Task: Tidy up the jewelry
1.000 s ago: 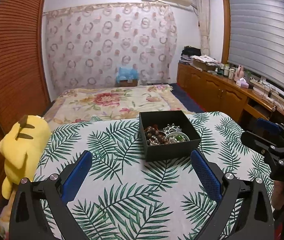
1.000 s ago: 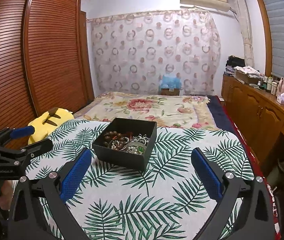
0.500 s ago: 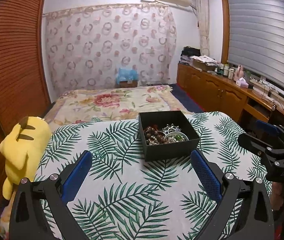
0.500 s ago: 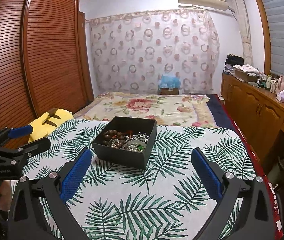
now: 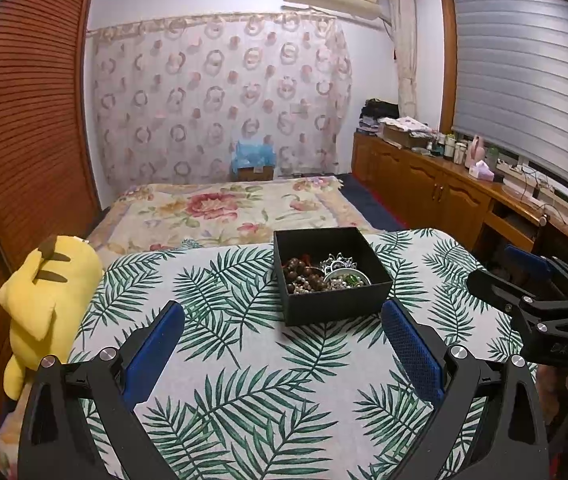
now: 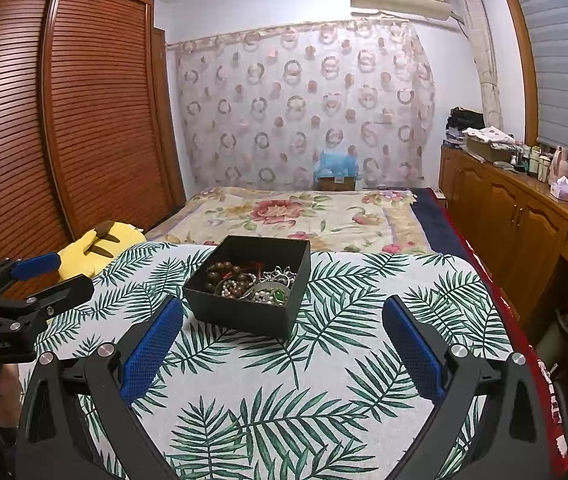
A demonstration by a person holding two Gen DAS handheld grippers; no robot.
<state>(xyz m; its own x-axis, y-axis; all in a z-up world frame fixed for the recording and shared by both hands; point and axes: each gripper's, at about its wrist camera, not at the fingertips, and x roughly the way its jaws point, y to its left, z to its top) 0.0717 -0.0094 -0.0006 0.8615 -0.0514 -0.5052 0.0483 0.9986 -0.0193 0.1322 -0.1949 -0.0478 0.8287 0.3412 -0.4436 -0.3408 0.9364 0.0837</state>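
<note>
Leaf-print table (image 5: 244, 364) (black jewelry box (image 5: 335, 304))

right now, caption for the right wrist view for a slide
Open right gripper faces a black box of jewelry on a leaf-print cloth.

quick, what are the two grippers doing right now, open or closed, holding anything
Left gripper: open, jaws spread wide, holding nothing, short of the black jewelry box.
Right gripper: open, jaws spread wide, holding nothing.
</note>
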